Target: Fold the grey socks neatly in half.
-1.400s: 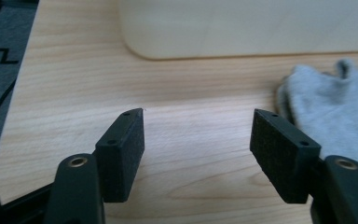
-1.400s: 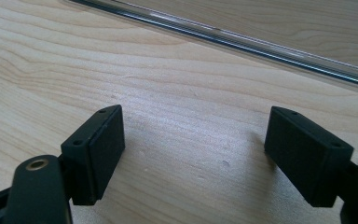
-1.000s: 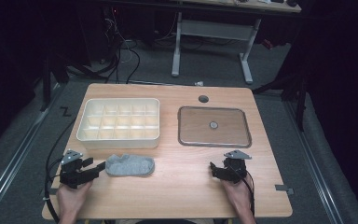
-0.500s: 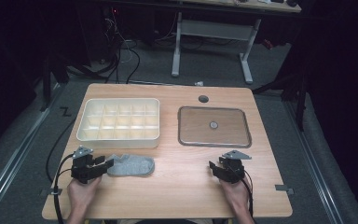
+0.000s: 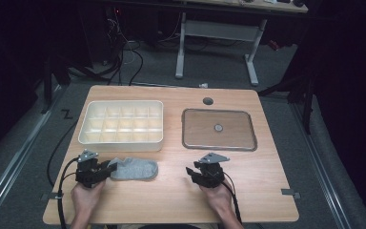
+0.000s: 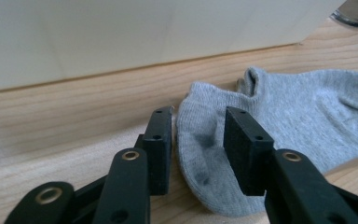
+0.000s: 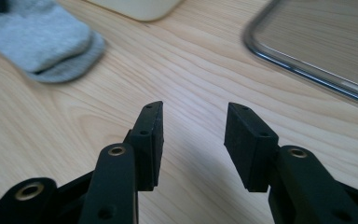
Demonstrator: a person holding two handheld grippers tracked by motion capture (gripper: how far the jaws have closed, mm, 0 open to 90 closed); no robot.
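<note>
A grey ankle sock [image 5: 136,168] lies flat on the wooden table [image 5: 267,167], in front of the cream box. My left gripper [image 5: 107,168] is at the sock's left end. In the left gripper view its jaws have just been closing and straddle the edge of the sock [image 6: 298,107]. One pad stands over the wood and the other over the fabric, with a gap still showing. My right gripper [image 5: 191,171] hovers over bare wood to the right of the sock [image 7: 42,37]. Its jaws have narrowed too and have nothing between them.
A cream box [image 5: 119,144] with several compartments stands at the back left, close behind the sock. A shallow clear tray with a metal rim [image 5: 219,145] lies at the back right, just beyond my right gripper. A cable hole [image 5: 208,101] is near the far edge.
My left gripper has edged right onto the sock's end and its jaws have narrowed. My right hand has slid left across the table, its jaws narrower than before.
</note>
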